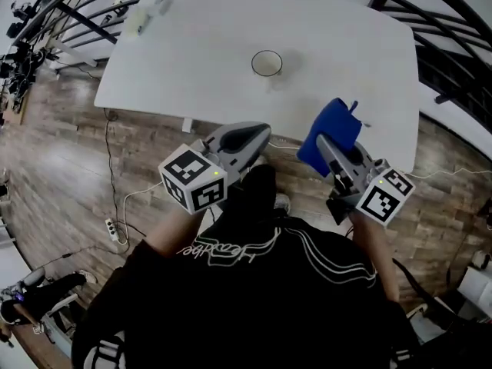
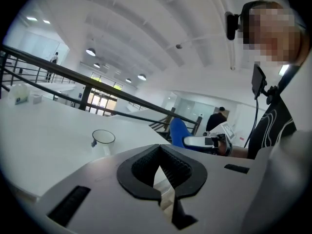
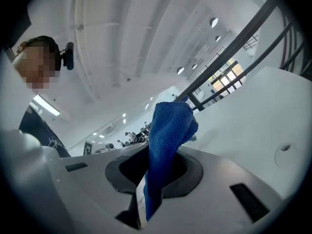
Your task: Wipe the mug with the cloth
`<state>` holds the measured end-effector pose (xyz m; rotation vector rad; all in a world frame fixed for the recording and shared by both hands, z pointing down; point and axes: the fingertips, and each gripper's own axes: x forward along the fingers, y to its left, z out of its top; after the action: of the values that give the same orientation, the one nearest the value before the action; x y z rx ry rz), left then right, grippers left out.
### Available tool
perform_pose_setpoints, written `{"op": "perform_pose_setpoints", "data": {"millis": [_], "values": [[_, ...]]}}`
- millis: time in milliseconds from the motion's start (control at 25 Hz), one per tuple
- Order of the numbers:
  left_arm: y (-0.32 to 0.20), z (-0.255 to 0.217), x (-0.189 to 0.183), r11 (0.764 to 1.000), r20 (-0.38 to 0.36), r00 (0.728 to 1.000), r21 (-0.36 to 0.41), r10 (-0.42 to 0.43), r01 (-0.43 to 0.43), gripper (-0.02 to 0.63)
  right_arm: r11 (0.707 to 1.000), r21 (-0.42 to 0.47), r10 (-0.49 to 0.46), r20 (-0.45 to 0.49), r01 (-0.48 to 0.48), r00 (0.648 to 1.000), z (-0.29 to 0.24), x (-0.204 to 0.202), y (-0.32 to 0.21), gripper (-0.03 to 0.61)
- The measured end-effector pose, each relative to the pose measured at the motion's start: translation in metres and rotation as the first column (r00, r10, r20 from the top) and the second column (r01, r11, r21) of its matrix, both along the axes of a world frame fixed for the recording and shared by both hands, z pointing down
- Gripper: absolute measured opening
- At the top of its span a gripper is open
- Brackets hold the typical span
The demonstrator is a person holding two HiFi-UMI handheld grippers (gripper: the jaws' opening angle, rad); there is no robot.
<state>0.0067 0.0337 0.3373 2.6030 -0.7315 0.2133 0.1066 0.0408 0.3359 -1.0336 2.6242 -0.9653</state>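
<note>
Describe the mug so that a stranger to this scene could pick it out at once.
Start at the big white table ahead of the person. Near its middle, well clear of the edges, stands the mug, alone. It is pale and round with a dark rim, unlike the blue cloth pinched in the right claw by the near edge.

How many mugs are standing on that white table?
1. The mug stands alone near the middle of the white table. The small things at the table's far left corner are too blurred to name, so another could be hidden there.
</note>
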Motion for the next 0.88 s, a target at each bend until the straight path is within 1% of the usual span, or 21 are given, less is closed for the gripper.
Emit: {"op": "perform_pose_setpoints", "data": {"millis": [120,280,440,560,640,720,800,880], "values": [[-0.025,0.019,-0.012,1.0,0.05,0.999,-0.001,0.003,-0.003,0.008,1.0,-0.021,0.005,0.01,-0.004,1.0,0.008,-0.005,-0.019,0.054],[-0.064,0.045,-0.016,0.999,0.077,0.997,-0.037,-0.002,0.004,0.008,0.997,-0.07,0.024,0.023,-0.022,0.999,0.027,-0.006,-0.047,0.054],[-0.084,0.069,-0.019,0.999,0.138,0.99,-0.037,0.04,-0.035,0.009,0.995,-0.094,0.029,0.022,-0.027,0.999,0.039,-0.015,-0.069,0.054],[-0.098,0.091,-0.02,0.996,0.173,0.983,-0.077,0.064,-0.051,0.009,0.992,-0.119,0.041,0.04,-0.036,0.998,0.048,-0.018,-0.085,0.054],[-0.112,0.101,-0.019,0.995,0.177,0.982,-0.085,0.072,-0.057,0.025,0.989,-0.139,0.05,0.049,-0.043,0.998,0.055,-0.021,-0.098,0.054],[-0.124,0.109,-0.019,0.993,0.172,0.981,-0.091,0.084,-0.069,0.055,0.987,-0.152,0.056,0.061,-0.046,0.997,0.061,-0.024,-0.108,0.054],[-0.13,0.121,-0.019,0.99,0.179,0.979,-0.118,0.102,-0.081,0.081,0.985,-0.166,0.064,0.076,-0.051,0.995,0.066,-0.025,-0.116,0.054],[-0.134,0.128,-0.016,0.987,0.184,0.976,-0.132,0.116,-0.093,0.094,0.982,-0.18,0.073,0.09,-0.056,0.993,0.07,-0.024,-0.123,0.054]]}}
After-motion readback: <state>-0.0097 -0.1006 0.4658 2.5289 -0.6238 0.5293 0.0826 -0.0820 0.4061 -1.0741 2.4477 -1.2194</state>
